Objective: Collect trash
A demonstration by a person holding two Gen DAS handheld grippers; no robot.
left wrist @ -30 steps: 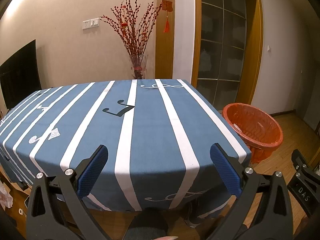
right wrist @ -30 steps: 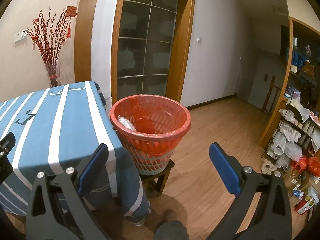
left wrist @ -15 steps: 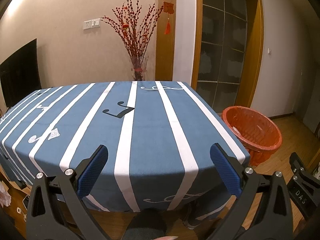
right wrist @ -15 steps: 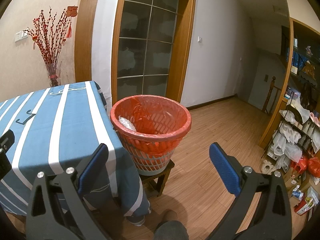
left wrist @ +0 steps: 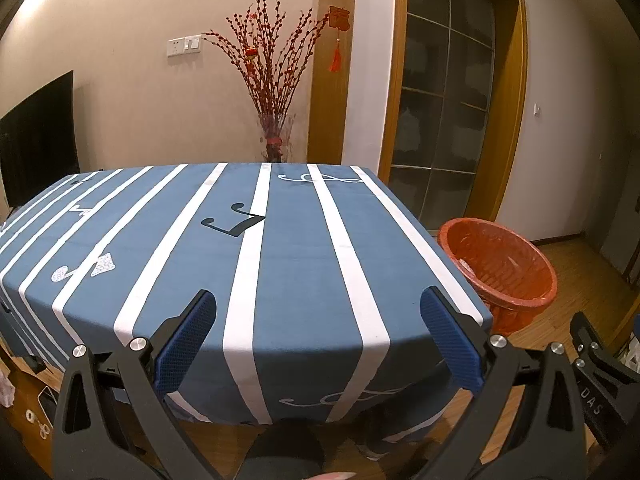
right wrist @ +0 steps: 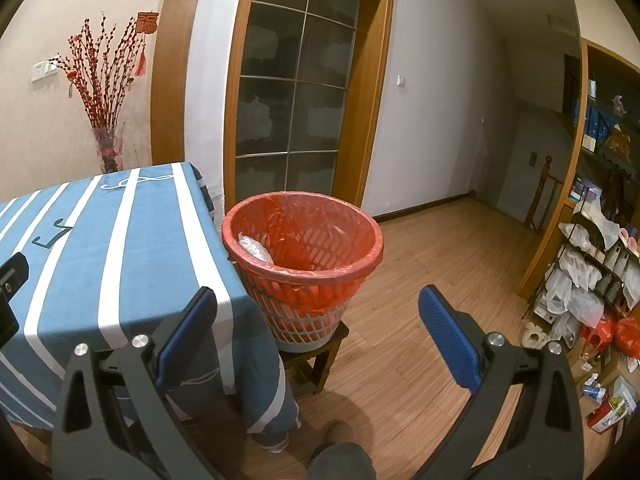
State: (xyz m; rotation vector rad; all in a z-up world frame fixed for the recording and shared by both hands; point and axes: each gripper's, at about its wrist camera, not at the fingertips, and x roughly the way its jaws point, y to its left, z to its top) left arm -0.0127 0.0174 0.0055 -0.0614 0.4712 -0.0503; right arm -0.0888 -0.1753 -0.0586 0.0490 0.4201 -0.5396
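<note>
One round plastic lattice waste basket lined with a red plastic bag [right wrist: 303,240] stands on a small dark wooden stool [right wrist: 320,360], touching or just beside the right-hand corner of the table; from the left wrist view the same basket [left wrist: 500,264] shows past the table's right edge. Inside it, against the wall nearest the table, lies one crumpled piece of pale, silvery-white trash [right wrist: 254,247]; in the left view only a small pale patch of it [left wrist: 466,266] is visible. No other piece can be made out in the basket.

The table carries one blue cloth with white stripes and printed music notes [left wrist: 280,264], which hangs over the near edge and the corner beside the basket.

The left gripper [left wrist: 318,342] hovers near the table's near edge, its two blue-padded fingers [left wrist: 184,344] spread wide with nothing between them. The right gripper [right wrist: 316,346] is held near the basket, aimed at the stool and floor in front of it; its two blue-padded fingers [right wrist: 448,342] are likewise spread wide and hold nothing. A part of the right gripper's black body shows at the right edge of the left view.

Behind the table stands one glass vase of red-budded branches [left wrist: 276,80], with one red hanging ornament [left wrist: 338,36] on the wooden door frame beside it. One dark glass-paned door [right wrist: 296,100] is behind the basket. On the far right, one rack crowded with white plastic bags [right wrist: 592,276] stands on the wooden floor [right wrist: 440,248].
</note>
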